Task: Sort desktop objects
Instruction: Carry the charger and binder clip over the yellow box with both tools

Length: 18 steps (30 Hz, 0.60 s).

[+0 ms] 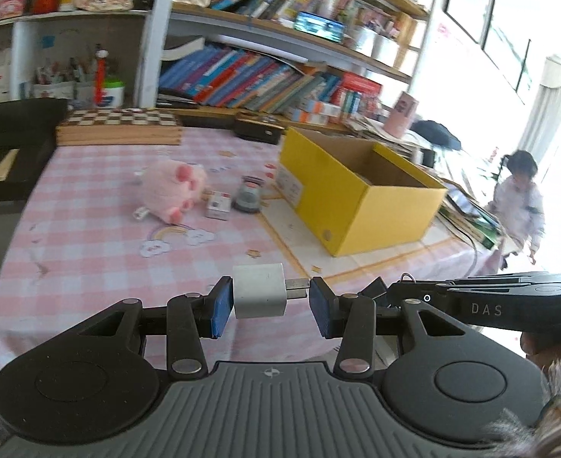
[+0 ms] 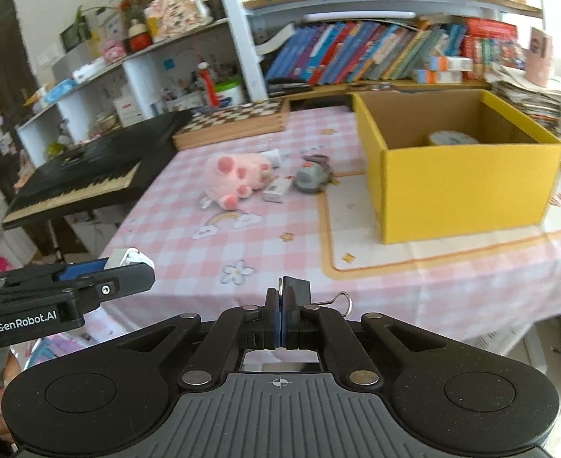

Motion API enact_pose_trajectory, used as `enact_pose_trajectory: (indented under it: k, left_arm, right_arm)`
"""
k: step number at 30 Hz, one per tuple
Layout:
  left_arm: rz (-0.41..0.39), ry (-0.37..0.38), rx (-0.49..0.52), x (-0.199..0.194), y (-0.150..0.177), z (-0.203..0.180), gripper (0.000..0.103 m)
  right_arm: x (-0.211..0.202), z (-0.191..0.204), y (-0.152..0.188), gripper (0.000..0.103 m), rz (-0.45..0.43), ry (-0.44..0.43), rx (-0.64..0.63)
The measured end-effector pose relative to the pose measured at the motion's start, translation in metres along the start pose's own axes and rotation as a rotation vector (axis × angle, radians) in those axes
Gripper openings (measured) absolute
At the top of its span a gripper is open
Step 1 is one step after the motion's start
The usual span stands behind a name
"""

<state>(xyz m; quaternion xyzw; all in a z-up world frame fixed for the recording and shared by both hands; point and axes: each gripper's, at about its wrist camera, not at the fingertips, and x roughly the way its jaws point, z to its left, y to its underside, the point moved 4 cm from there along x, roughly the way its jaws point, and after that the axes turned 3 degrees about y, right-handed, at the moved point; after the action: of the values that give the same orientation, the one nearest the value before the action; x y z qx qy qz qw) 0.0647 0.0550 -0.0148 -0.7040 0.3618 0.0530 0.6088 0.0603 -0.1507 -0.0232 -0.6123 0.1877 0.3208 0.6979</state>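
Observation:
My left gripper [image 1: 267, 297] is shut on a white charger plug [image 1: 259, 295], which sits sideways with its metal prongs against the right pad, above the near table edge. The same gripper [image 2: 124, 263] shows at the left of the right wrist view, with the plug [image 2: 129, 257]. My right gripper [image 2: 282, 305] is shut on a black binder clip [image 2: 295, 290], whose wire handle sticks out to the right. On the pink checked cloth lie a pink plush pig [image 1: 173, 187], a small white box [image 1: 218, 206] and a grey toy [image 1: 248, 198]. An open yellow box [image 2: 463, 187] stands to the right.
A round object [image 2: 452, 139] lies inside the yellow box. A chessboard [image 1: 118, 126] sits at the table's back edge. A black keyboard [image 2: 78, 179] stands left of the table. Bookshelves line the back wall. A child [image 1: 517, 198] stands beyond the table's right side.

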Motion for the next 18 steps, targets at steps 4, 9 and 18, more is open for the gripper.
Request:
enact_pose_trajectory:
  k: [4,9,18]
  left_arm:
    - [0.015,0.046,0.026,0.008,-0.001,-0.011,0.041]
    - [0.035,0.105,0.057,0.021,-0.001,-0.027,0.041]
    - [0.061,0.189,0.100,0.044,-0.005,-0.058,0.041]
  right_arm:
    - [-0.006,-0.011,0.005,0.002,0.001,0.039,0.029]
    - [-0.015,-0.028,0.011,0.002,-0.003,0.093,0.077]
    - [-0.025,-0.061,0.017,0.002,0.000,0.161,0.139]
